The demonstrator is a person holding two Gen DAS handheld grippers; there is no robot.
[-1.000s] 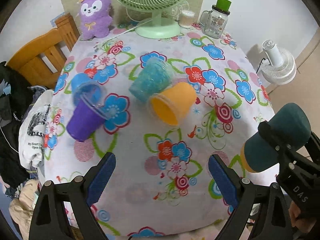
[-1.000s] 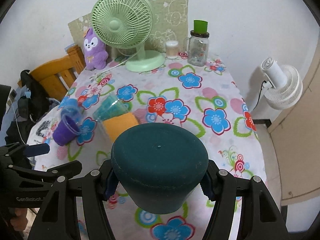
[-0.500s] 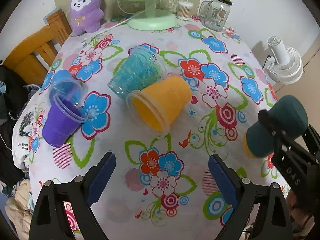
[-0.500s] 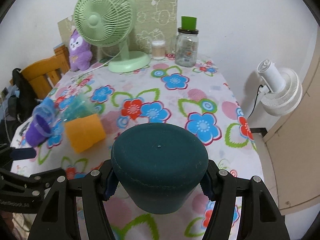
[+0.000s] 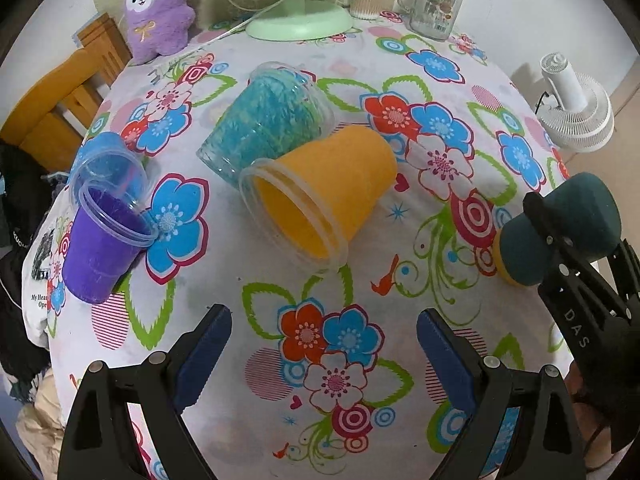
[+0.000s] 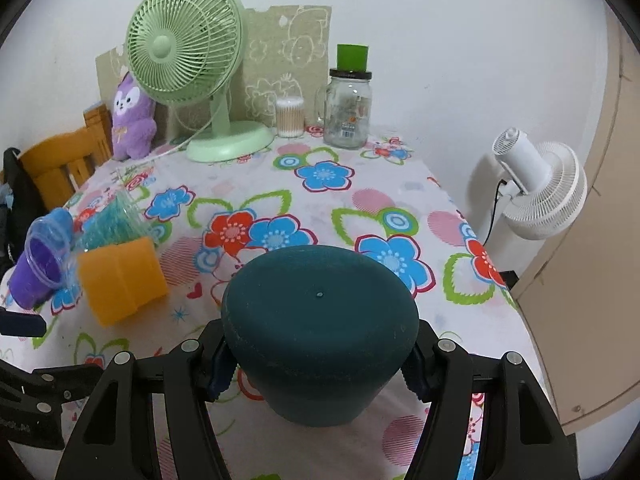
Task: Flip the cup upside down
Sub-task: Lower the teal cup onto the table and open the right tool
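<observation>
The right gripper (image 6: pixel 320 364) is clamped on a dark teal cup (image 6: pixel 320 332), one blue pad pressed to each side. The cup's closed base faces forward, away from the camera. In the left wrist view the same cup (image 5: pixel 560 232) hangs off to the right, held above the flowered tablecloth (image 5: pixel 328 336), with a yellow rim showing at its lower end.

The left gripper (image 5: pixel 324 344) holds nothing — its fingers stand wide apart over the cloth. Ahead of it an orange cup (image 5: pixel 320 196) lies on its side, mouth turned toward the gripper. Just behind, touching it, lies a clear blue-green cup (image 5: pixel 268 120). Farther left, near the table edge, a purple cup (image 5: pixel 104 244) lies tilted with a clear blue one (image 5: pixel 108 168) against its mouth.

At the far end, ahead of the right gripper, stand a green fan (image 6: pixel 188 40), a purple plush toy (image 6: pixel 132 120), a tub of cotton swabs (image 6: pixel 290 116) and a glass jar (image 6: pixel 348 112). A white fan (image 6: pixel 540 192) stands on the floor to the right.
</observation>
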